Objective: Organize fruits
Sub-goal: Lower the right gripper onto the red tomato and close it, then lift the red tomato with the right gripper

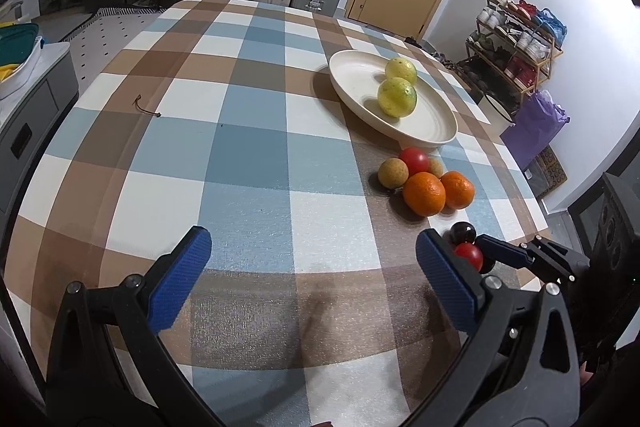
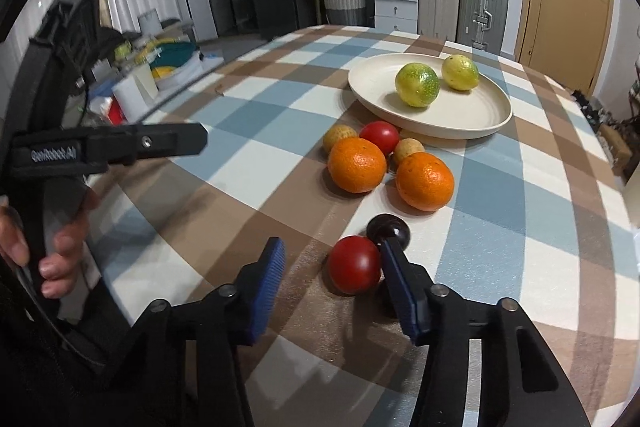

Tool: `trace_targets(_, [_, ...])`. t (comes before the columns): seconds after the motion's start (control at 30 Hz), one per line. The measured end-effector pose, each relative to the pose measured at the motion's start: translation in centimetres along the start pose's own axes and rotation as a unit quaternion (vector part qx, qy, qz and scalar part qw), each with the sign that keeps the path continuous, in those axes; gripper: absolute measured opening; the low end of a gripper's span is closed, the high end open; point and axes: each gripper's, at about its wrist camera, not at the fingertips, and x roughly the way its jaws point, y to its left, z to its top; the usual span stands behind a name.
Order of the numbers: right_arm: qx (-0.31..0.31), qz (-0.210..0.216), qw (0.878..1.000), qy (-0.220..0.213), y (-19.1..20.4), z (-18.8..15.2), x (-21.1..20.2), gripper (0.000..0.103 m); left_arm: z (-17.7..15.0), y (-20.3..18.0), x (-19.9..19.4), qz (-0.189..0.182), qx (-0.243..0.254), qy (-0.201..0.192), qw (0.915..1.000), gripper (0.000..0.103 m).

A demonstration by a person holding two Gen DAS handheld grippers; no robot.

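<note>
Right gripper (image 2: 334, 291) down at the tablecloth (image 2: 500, 227), jaws spread wide, nothing clamped yet; near red fruit (image 2: 354, 264) sitting between the blue ribbed pads (image 2: 272, 287), hard against the right-hand one, well clear of the other. Left gripper (image 1: 312, 279) also wide open, empty, hanging over bare cloth.

Risks from here, as a judgement:
- Smooth, glossy, round skin on that red fruit; uneven closing likely to squirt it sideways or forward.
- Dark plum-like fruit (image 2: 389, 230) touching or just beside it and right at the right fingertip; easily nudged into a roll toward the near table edge, or pinched by mistake.
- Squeezing too hard could bruise or split a soft, thin skin.
- Two oranges (image 2: 357, 165) and the small cluster behind, another red fruit (image 2: 380, 135) and two tan, rough-skinned little ones (image 2: 339, 137), packed close together; a rolling piece could scatter them.

Elsewhere: cream plate (image 2: 492, 125), shallow, low-rimmed, matte, already holding two yellow-green speckled round fruits (image 2: 417, 85); a low rim offers little against rolling. Oranges dimpled and firm-looking. Cloth woven, checked blue, brown and white, lightly wrinkled, some grip.
</note>
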Motion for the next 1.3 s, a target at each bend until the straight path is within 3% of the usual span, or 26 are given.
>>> trace_targets(0.2, [0.014,0.001,1.000,0.003,-1.2,0.3,0.0,0.026,0.0,0.2,0.3,0.002,-0.003,0.004,1.0000,0.102])
trace_targets(0.53, [0.035,0.026,0.999,-0.019,-1.9,0.2,-0.6,0.025,0.1,-0.6,1.2,0.006,0.006,0.015,0.9998,0.102])
trace_targets(0.6, [0.039,0.034,0.998,-0.025,-2.1,0.3,-1.0,0.018,0.2,-0.9,1.5,0.006,0.009,0.018,0.9998,0.102])
trace_targets(0.77, [0.047,0.046,0.998,-0.023,-2.7,0.3,-1.0,0.018,0.4,-1.8,2.2,0.006,0.018,0.028,0.9994,0.102])
trace_targets(1.1, [0.013,0.079,0.996,-0.026,-1.1,-0.5,-1.3,0.018,0.7,-1.6,3.0,0.014,0.012,0.037,0.9991,0.102])
trace_targets(1.3, [0.011,0.062,0.998,-0.020,-1.3,-0.5,-0.8,0.023,0.7,-1.6,2.8,0.015,0.014,0.036,0.9991,0.102])
